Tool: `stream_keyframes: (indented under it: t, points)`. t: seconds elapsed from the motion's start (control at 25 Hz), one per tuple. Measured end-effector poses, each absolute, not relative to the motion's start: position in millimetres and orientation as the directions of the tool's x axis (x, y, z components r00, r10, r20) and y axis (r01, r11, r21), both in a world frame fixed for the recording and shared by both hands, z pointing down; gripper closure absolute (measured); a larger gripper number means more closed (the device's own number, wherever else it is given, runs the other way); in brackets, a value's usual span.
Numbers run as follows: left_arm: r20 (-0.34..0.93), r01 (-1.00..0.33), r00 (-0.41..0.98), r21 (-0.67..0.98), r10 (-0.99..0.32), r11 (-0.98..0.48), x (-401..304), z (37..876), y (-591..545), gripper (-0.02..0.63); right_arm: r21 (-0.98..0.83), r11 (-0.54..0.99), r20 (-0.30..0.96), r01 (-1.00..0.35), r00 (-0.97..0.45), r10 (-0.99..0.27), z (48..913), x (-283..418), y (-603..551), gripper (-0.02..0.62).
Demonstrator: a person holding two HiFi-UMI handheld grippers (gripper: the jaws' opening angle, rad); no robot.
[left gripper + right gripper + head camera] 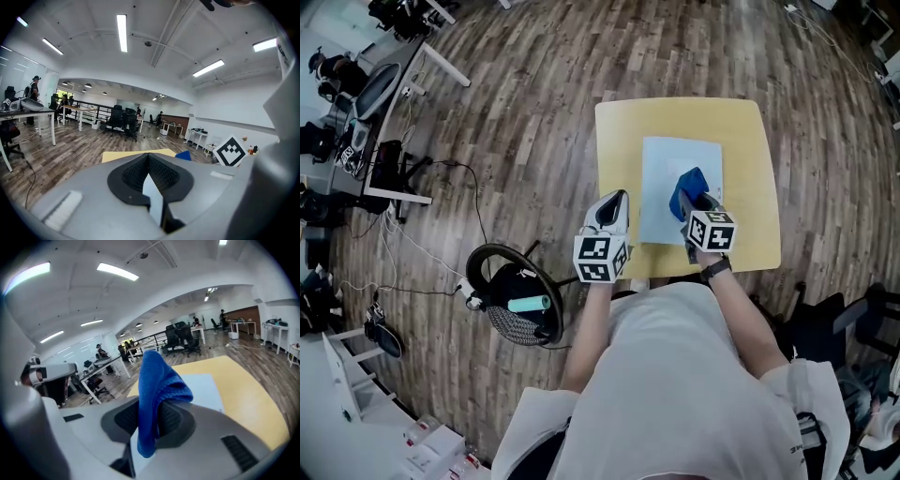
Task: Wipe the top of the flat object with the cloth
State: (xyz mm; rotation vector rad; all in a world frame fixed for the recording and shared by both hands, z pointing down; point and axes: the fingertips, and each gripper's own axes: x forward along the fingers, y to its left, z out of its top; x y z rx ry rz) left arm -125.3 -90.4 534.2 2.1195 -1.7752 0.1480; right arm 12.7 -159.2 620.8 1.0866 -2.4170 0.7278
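head view: a yellow counter (750,169) is shown, with a white flat object (661,173) laid near its centre. the left claw (622,195), clenched on nothing, is held at the object's 8 o'clock, over the counter's edge. the right claw (691,201) is clamped on a blue cloth (685,186), seen over the object's 5 o'clock part.

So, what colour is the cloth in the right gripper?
Blue. The cloth shows best in the right gripper view.
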Motion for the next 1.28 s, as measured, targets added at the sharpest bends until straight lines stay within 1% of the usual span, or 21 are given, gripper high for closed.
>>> stream_keyframes:
  t: [0.16,0.28,0.36,0.48,0.64,1.0,1.28]
  points:
    - [0.312,-0.973,0.157,0.211,-0.937,-0.093,-139,533,-76,0.597,-0.327,0.676,0.525,-0.660,-0.722,-0.451,622,-61,-129,0.532]
    - [0.312,-0.976,0.133,0.209,-0.941,-0.069,-149,530,-64,0.597,-0.333,0.730,0.536,-0.597,-0.757,-0.374,630,-102,-111,0.532]
    - [0.308,-0.977,0.123,0.206,-0.943,-0.060,-153,527,-57,0.597,-0.321,0.754,0.553,-0.573,-0.760,-0.342,638,-117,-104,0.532]
    - [0.307,-0.978,0.110,0.205,-0.945,-0.047,-159,527,-47,0.597,-0.295,0.764,0.580,-0.573,-0.743,-0.333,651,-117,-100,0.532]
    - [0.302,-0.974,0.124,0.217,-0.945,-0.059,-159,530,-46,0.597,-0.283,0.731,0.603,-0.621,-0.708,-0.368,660,-90,-109,0.532]
    - [0.288,-0.952,0.273,0.214,-0.918,-0.217,-111,529,-84,0.597,-0.263,0.576,0.616,-0.774,-0.594,-0.518,656,21,-142,0.532]
    - [0.265,-0.932,0.346,0.208,-0.900,-0.297,-79,522,-98,0.597,-0.221,0.404,0.647,-0.888,-0.443,-0.620,667,120,-152,0.532]
